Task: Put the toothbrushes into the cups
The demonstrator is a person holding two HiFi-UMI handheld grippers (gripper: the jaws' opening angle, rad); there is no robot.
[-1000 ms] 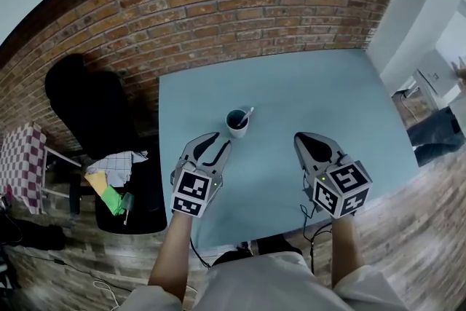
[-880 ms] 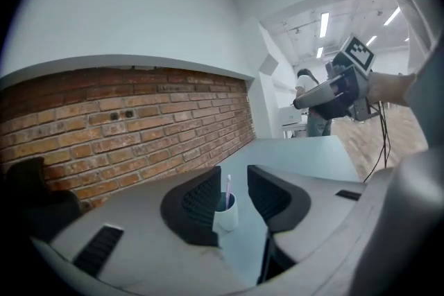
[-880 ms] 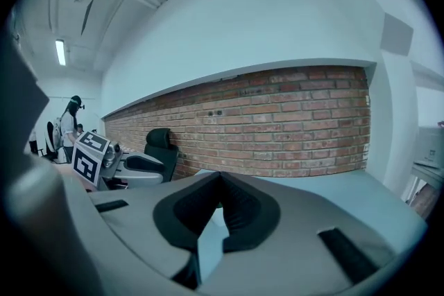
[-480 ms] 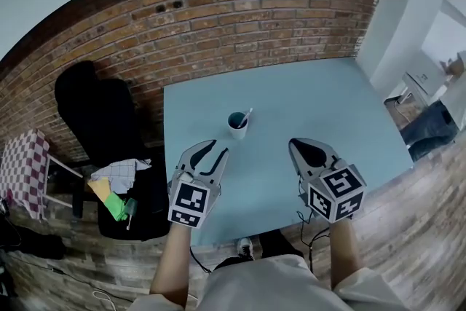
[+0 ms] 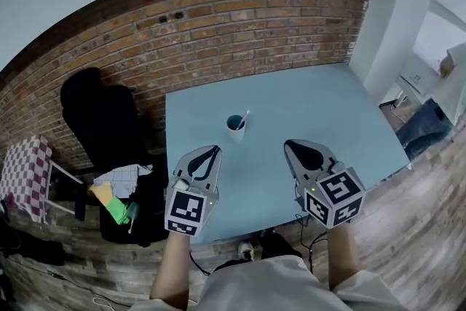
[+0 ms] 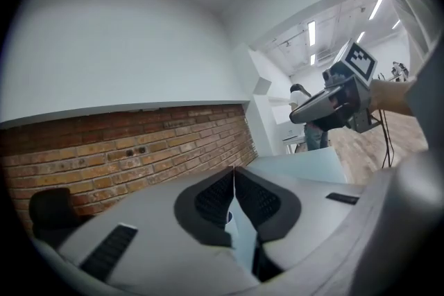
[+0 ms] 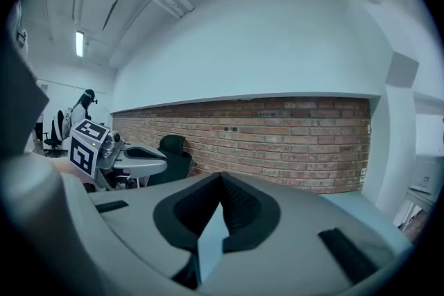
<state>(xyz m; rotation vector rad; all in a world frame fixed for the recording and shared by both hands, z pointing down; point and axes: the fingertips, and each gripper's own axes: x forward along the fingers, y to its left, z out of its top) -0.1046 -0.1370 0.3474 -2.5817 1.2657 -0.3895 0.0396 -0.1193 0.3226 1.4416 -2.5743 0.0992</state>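
Head view only: white cup (image 5: 236, 126) upright on blue-grey tabletop (image 5: 313, 102), left of centre, toward the brick wall (image 5: 218, 18). One toothbrush (image 5: 245, 117) standing in it, long axis tilted, upper end leaning over the rim to the right and toward the wall, lower end down inside the dark interior. Which end is the bristle head: too small to tell.

Same view: left gripper (image 5: 215, 148) and right gripper (image 5: 287, 143) held above the near edge of the tabletop, well apart, both pointing toward the wall, cup ahead of the left one and between the two lines of aim. Black chair (image 5: 102, 120) left of the tabletop, with a heap of cloths (image 5: 116, 182) beside it.

Left gripper view: fingers (image 6: 215, 199) shut tip to tip, nothing between them; right gripper (image 6: 294, 117) seen side-on at upper right.

Right gripper view: fingers (image 7: 244, 204) likewise pressed together and holding nothing; left gripper (image 7: 164, 163) visible at far left, chair (image 7: 175, 149) behind it. Cup and toothbrush not made out here.
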